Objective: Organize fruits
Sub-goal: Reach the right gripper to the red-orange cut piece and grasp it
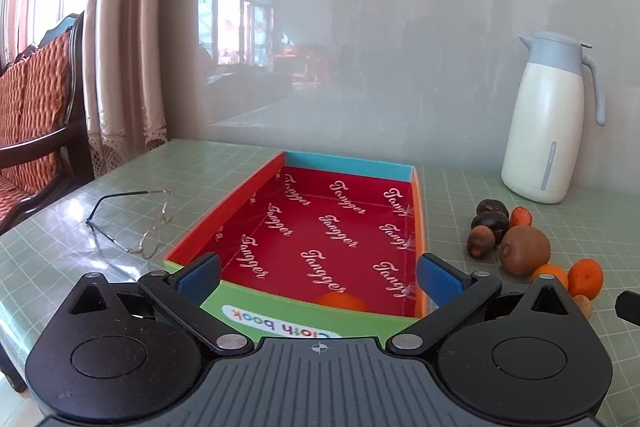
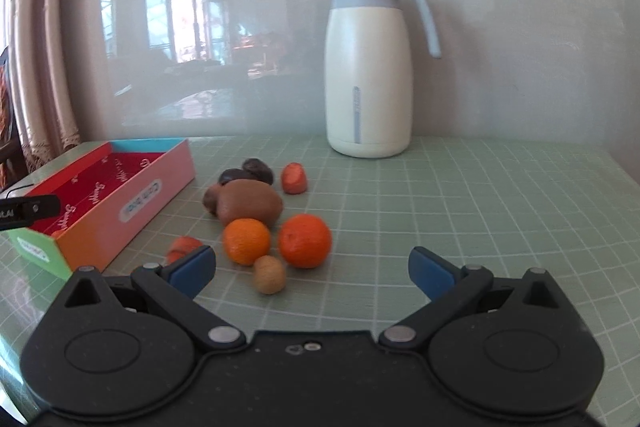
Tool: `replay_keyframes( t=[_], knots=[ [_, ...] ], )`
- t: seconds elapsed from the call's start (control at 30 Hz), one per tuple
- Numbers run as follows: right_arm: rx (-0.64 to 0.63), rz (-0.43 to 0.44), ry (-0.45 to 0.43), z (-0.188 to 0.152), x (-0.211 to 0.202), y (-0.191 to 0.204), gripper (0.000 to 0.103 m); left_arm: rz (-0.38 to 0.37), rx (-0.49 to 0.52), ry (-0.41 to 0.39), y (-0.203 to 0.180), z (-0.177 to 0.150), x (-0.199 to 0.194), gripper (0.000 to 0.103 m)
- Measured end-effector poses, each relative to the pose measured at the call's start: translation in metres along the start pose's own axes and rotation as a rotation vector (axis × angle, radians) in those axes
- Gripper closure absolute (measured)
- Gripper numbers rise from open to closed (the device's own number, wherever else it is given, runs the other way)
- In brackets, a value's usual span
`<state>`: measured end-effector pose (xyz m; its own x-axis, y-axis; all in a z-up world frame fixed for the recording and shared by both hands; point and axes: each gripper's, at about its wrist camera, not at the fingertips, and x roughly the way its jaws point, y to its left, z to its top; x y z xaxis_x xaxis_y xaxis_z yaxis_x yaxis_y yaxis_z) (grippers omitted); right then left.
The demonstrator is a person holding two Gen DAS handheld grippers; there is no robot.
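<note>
With one orange point(image 1: 342, 301) already in the box point(image 1: 280, 315) under my wide, empty left gripper point(image 1: 318, 277), I bring my wide right gripper point(image 2: 312, 269) down squarely over the nearest loose orange point(image 2: 305, 240) on the worktop point(image 2: 460, 211), closing gently so it cannot roll.

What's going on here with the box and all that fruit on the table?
A person holding two grippers is sorting fruit into the red-lined box. One orange already lies inside at its near end. The left gripper hangs open over the box; the right gripper is open, facing the kiwi, tangerines and other small fruit on the table.
</note>
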<state>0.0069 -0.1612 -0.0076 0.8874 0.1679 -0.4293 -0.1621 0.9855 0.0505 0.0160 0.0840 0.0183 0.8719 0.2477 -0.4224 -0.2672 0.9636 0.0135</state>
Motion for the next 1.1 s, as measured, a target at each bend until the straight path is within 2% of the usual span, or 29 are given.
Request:
replay_keyframes(
  t=[0.1, 0.37, 0.6, 0.93, 1.1],
  knots=[
    [0.023, 0.033, 0.007, 0.001, 0.001, 0.004, 0.000, 0.008, -0.004, -0.005, 0.006, 0.000, -0.002, 0.000],
    [-0.072, 0.056, -0.007, 0.005, 0.011, 0.040, 0.002, 0.037, -0.034, -0.013, 0.028, 0.001, -0.006, 0.000],
    [-0.069, 0.095, 0.026, 0.007, 0.027, 0.058, 0.020, 0.058, -0.083, -0.004, 0.050, 0.001, -0.004, 0.000],
    [-0.082, 0.136, 0.093, 0.005, 0.051, 0.087, 0.032, 0.078, -0.110, 0.017, 0.066, -0.001, 0.001, 0.000],
    [-0.090, 0.122, 0.124, 0.004, 0.063, 0.099, 0.038, 0.076, -0.115, 0.018, 0.070, -0.002, 0.001, 0.000]
  ],
)
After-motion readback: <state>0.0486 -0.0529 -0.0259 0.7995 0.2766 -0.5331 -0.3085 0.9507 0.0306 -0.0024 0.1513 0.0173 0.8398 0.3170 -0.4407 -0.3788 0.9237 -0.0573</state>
